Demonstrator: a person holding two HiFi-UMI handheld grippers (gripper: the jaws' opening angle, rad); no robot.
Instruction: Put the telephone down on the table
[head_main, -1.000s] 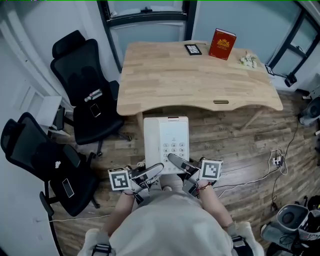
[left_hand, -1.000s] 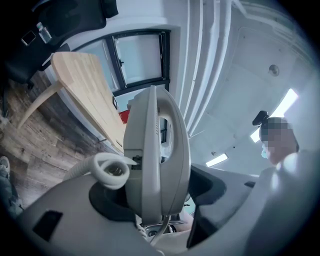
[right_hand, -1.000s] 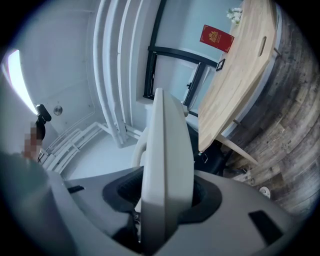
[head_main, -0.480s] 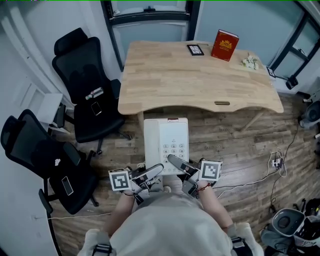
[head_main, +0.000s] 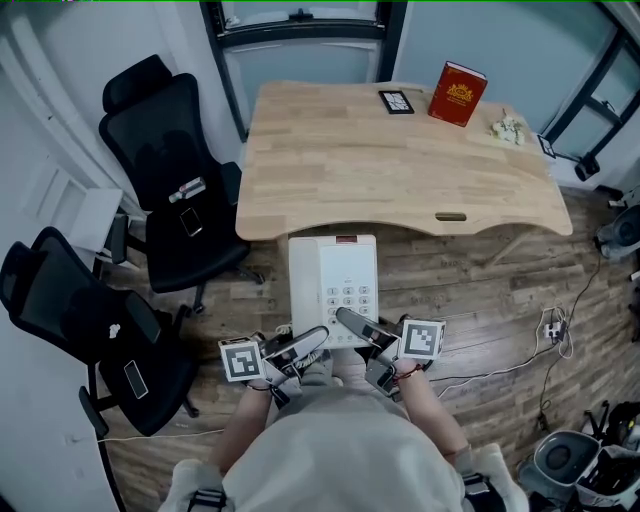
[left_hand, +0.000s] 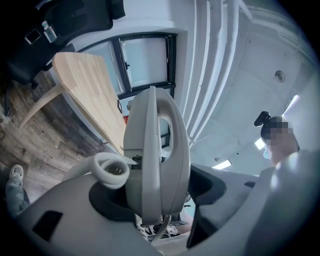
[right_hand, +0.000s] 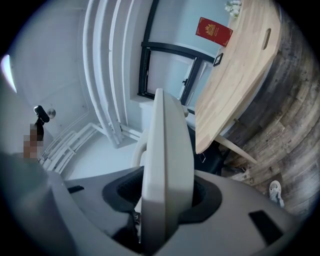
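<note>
White telephone (head_main: 333, 290) at frame centre, near end clamped between left gripper (head_main: 303, 345) and right gripper (head_main: 352, 326), wooden desk (head_main: 400, 165) just above.

On table (head_main: 400, 170) far right, book (head_main: 457, 94); before its near edge, telephone (head_main: 333, 285); chairs (head_main: 165, 185) at left.

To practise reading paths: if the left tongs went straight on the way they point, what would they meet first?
The left tongs, clamped on the white push-button telephone, point at the light wooden table; its near edge probably comes first, though height is unclear.
</note>
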